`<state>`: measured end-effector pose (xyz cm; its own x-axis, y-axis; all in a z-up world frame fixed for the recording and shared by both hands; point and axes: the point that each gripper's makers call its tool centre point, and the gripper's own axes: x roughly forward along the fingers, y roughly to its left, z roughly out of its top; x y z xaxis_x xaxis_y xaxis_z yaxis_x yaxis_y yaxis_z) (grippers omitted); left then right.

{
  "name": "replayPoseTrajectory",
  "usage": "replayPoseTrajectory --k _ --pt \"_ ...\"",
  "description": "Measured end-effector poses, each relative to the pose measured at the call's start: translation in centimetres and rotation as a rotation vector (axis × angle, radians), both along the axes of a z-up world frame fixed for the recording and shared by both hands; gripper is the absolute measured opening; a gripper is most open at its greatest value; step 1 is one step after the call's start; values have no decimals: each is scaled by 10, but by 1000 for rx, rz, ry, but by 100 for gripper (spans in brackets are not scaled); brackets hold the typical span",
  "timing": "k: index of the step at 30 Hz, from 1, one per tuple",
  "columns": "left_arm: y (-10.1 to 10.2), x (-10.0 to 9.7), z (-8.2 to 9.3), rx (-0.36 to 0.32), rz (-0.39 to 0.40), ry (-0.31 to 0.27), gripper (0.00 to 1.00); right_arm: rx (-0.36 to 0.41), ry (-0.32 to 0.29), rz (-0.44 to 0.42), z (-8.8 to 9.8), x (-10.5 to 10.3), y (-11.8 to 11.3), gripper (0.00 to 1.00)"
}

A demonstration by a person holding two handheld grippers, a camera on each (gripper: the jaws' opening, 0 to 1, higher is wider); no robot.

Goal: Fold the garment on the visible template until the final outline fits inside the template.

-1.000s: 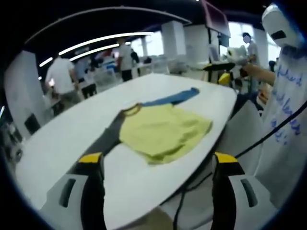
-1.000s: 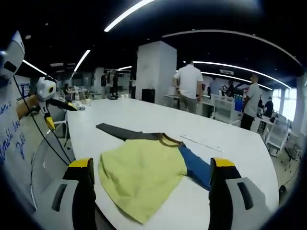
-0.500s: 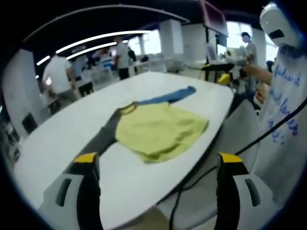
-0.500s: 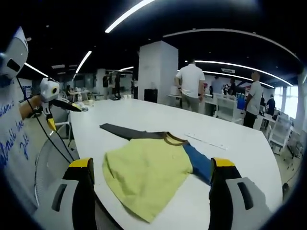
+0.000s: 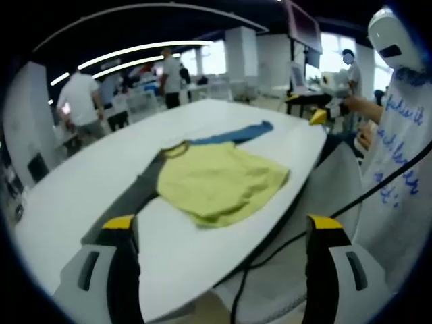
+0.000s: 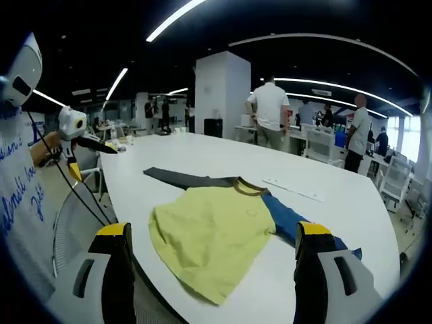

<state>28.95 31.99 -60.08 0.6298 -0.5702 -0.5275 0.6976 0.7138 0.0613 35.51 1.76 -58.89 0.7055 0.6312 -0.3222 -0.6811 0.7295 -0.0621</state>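
Still both grippers (image 5: 219, 233) (image 6: 212, 239) spread wide, holding nothing, garment (image 6: 219, 226) flat on table (image 5: 81, 196) ahead between the jaws, slightly nearer than before

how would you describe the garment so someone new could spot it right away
Look at the big white table; near its front edge lies the garment, spread flat. It has a yellow-green body, one dark grey sleeve, one blue sleeve and a brown collar.

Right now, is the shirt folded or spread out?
Spread out: the shirt lies flat on the table, grey sleeve and blue sleeve extended sideways.
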Motion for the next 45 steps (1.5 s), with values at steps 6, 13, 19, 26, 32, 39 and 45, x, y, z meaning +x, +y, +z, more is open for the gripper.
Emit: replayPoseTrajectory --k 6,13,19,26,32,39,45 --pt "2 1 -1 -3 9 3 100 3 24 2 -6 -2 1 100" --pt "3 4 -4 -7 27 7 99 -5 64 3 -16 -3 1 100" --pt "9 8 -13 13 35 19 90 -53 88 -1 -30 1 -3 90" --pt "4 9 -29 33 11 50 80 -78 114 3 -41 6 -1 76" --pt "4 17 -34 52 12 50 76 -88 135 -6 -51 11 -4 64" --pt "1 31 -38 20 18 58 68 -114 150 -16 -61 16 -3 54" --pt "-2 37 -49 -4 21 82 61 -130 152 -30 -70 22 -4 46"
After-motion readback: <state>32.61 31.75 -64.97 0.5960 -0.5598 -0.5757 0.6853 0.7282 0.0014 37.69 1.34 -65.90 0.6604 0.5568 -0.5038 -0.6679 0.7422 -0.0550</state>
